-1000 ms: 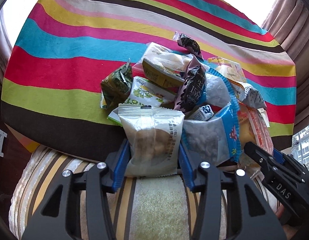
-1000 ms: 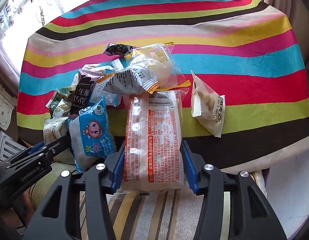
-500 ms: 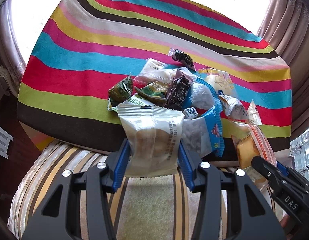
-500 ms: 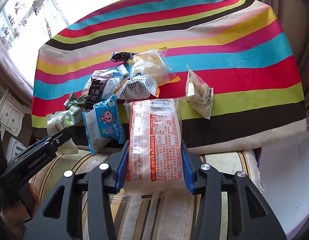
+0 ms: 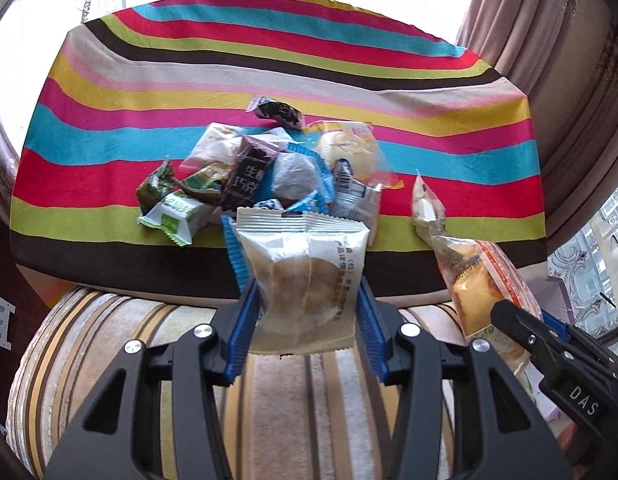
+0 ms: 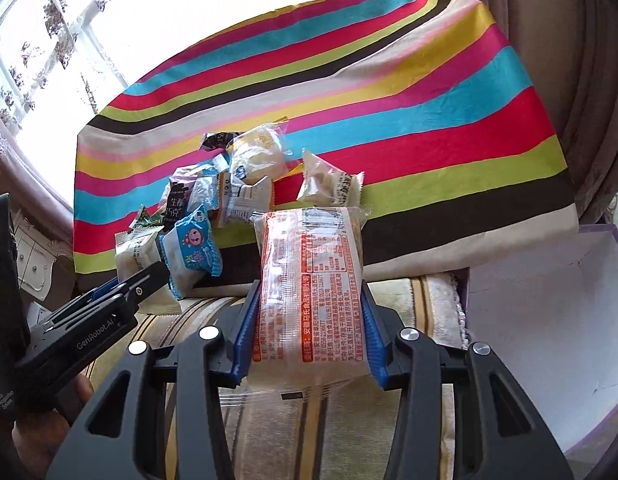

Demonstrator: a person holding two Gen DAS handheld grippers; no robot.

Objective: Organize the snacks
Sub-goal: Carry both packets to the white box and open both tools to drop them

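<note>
Partly hidden — white pastry packet [image 5: 305, 280] between left fingers [image 5: 241, 332].

Between our left gripper's [image 5: 305, 312] blue ribbed pads and black arms we see a white-and-clear packet [image 5: 305, 276] showing a tan pastry and grey print. Our right gripper [image 6: 307, 320], the same blue and black, frames a clear packet [image 6: 311, 284] covered in orange-red lettering. Beyond both lies a cloth [image 5: 109, 128] striped red, turquoise, lime, dark brown, cream, pink and yellow. On it, ahead of our tongs, a pile [image 5: 269, 172] mixes green, white, dark brown, light blue and pale yellow wrappers. Under our tongs the cushion [image 5: 109, 328] runs beige with brown and gold stripes. Right of our right tongs stands a white box with a lilac rim [image 6: 549, 320].
</note>
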